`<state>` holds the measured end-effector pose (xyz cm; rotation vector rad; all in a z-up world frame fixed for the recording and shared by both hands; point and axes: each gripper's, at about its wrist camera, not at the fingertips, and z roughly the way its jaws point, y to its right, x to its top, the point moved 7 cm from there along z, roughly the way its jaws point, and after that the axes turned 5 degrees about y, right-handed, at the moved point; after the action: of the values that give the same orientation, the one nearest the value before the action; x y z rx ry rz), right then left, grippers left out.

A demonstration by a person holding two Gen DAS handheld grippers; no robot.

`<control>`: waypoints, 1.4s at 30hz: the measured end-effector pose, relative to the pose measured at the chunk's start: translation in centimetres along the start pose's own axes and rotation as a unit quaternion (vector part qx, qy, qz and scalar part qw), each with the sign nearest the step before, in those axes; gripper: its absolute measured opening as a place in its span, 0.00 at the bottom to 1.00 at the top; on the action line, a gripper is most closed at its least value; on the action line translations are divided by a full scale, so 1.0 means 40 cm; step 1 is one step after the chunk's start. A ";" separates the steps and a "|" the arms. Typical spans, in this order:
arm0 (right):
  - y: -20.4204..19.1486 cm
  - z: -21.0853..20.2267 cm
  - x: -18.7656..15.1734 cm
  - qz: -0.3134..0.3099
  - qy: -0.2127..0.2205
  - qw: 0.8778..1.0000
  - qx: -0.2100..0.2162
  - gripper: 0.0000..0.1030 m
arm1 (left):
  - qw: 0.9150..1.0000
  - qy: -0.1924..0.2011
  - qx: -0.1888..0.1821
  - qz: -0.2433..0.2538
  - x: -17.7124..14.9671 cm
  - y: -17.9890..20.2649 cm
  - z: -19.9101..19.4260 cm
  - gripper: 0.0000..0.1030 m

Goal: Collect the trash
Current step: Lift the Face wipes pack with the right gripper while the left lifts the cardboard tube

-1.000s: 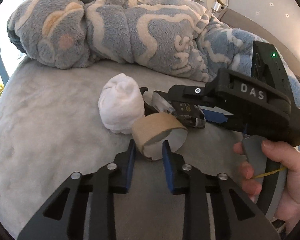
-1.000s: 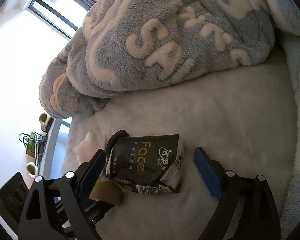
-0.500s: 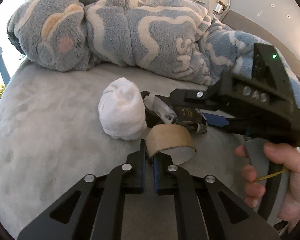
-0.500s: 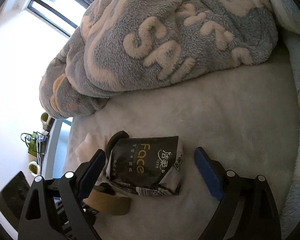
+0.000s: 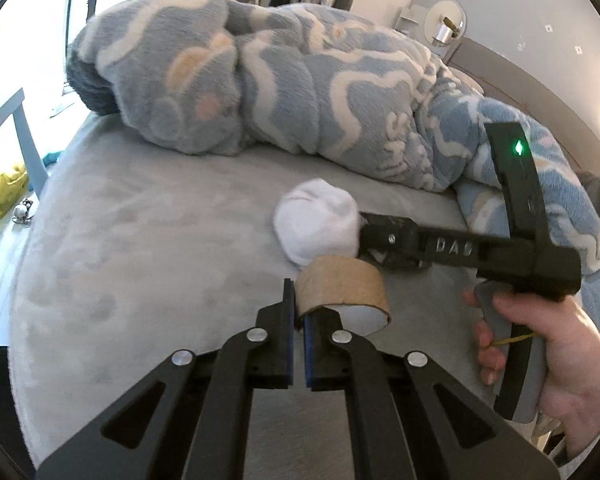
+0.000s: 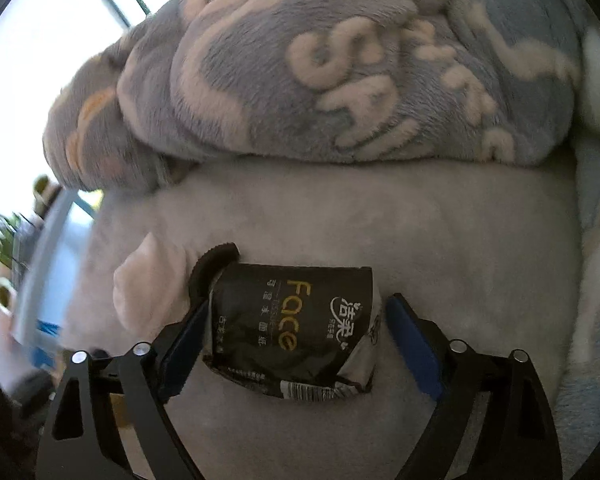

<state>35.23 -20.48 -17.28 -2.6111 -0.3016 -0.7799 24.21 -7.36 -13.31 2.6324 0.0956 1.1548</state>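
Observation:
My left gripper (image 5: 298, 312) is shut on the near wall of a brown cardboard tape roll (image 5: 342, 290) and holds it just above the grey bed. A crumpled white tissue ball (image 5: 316, 226) lies right behind the roll; it also shows in the right wrist view (image 6: 150, 284). My right gripper (image 6: 296, 320) is open, its blue-padded fingers on either side of a black "Face" tissue wrapper (image 6: 296, 320) lying on the bed. In the left wrist view the right gripper's body (image 5: 452, 246) hides the wrapper.
A bunched blue-grey fleece blanket (image 5: 260, 84) lies across the far side of the bed (image 5: 140, 260). The bed's edge curves at the left, with a chair leg (image 5: 26, 136) and a yellow bag (image 5: 2, 192) on the floor beyond.
My left gripper closed on the cardboard roll's wall and lifted it off the bed. My right gripper moved forward so that its open fingers straddle the black wrapper more closely.

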 end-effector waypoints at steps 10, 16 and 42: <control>0.020 -0.023 -0.006 0.025 0.006 0.999 -0.028 0.69 | 1.000 0.023 0.008 0.009 0.035 -0.058 -0.079 0.04; 0.017 -0.079 0.007 0.039 0.030 0.998 -0.039 0.69 | 0.999 0.032 0.017 0.009 0.036 -0.091 -0.128 0.04; -0.308 -0.241 -0.055 -0.015 0.103 0.994 0.020 0.69 | 0.998 0.042 0.043 -0.019 -0.045 -0.249 -0.339 0.04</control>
<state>24.98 -13.78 -7.31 -2.4686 -0.2932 -1.0320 13.54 4.83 -8.48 2.6439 0.2163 1.2742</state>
